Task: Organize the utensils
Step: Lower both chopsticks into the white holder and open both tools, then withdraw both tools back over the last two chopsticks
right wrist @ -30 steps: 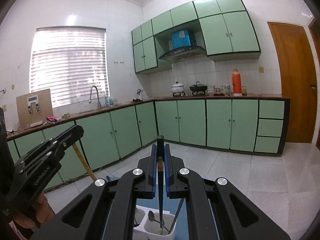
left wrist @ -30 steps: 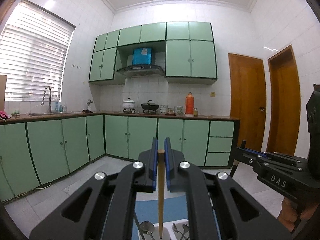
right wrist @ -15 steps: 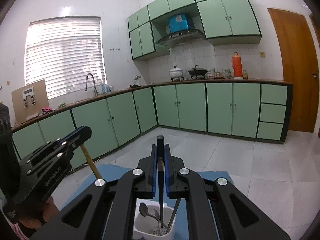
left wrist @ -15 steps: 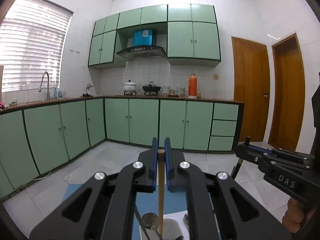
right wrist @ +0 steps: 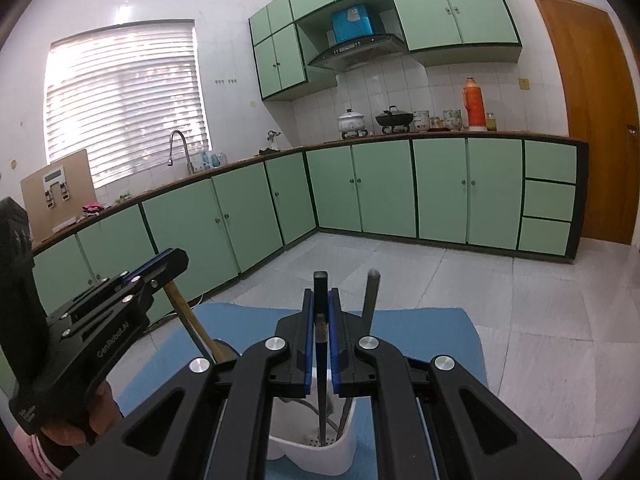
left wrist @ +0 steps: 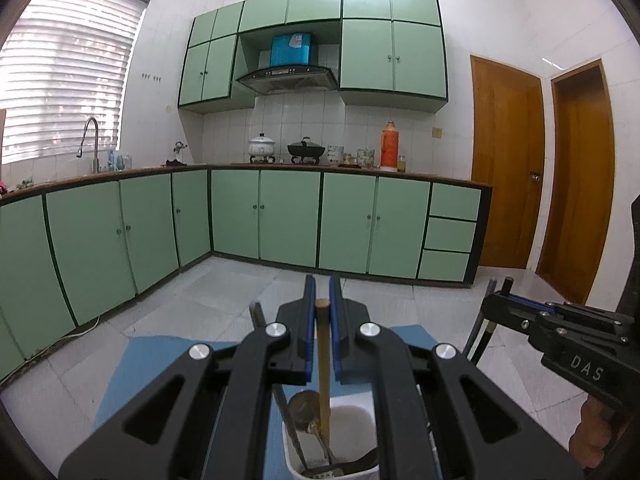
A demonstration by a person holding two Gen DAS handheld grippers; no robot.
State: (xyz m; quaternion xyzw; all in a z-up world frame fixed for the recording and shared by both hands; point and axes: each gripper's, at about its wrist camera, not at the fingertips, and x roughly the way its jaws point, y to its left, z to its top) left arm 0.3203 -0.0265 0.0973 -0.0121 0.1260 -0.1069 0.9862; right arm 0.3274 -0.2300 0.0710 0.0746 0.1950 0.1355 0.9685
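Note:
My left gripper (left wrist: 322, 300) is shut on a wooden-handled utensil (left wrist: 323, 364) that hangs straight down into a white utensil holder (left wrist: 370, 468). A metal spoon (left wrist: 302, 410) stands in that holder. My right gripper (right wrist: 320, 300) is shut on a black-handled utensil (right wrist: 320, 344) whose lower end reaches into the white holder (right wrist: 336, 454). Another dark utensil (right wrist: 372, 296) leans in the same holder. The left gripper (right wrist: 160, 268) shows at the left of the right wrist view, and the right gripper (left wrist: 500, 304) at the right of the left wrist view.
The holder stands on a blue mat (right wrist: 440, 332) on a pale surface. Beyond is a tiled floor (left wrist: 200, 292), green base cabinets (left wrist: 288, 216) with a sink tap (left wrist: 90, 136), pots (left wrist: 262, 146) and an orange flask (left wrist: 388, 144), and wooden doors (left wrist: 504, 168) at right.
Both grippers have tilted further down toward the holder, which now shows larger. The blue mat has come more into view. Both utensils stay gripped.

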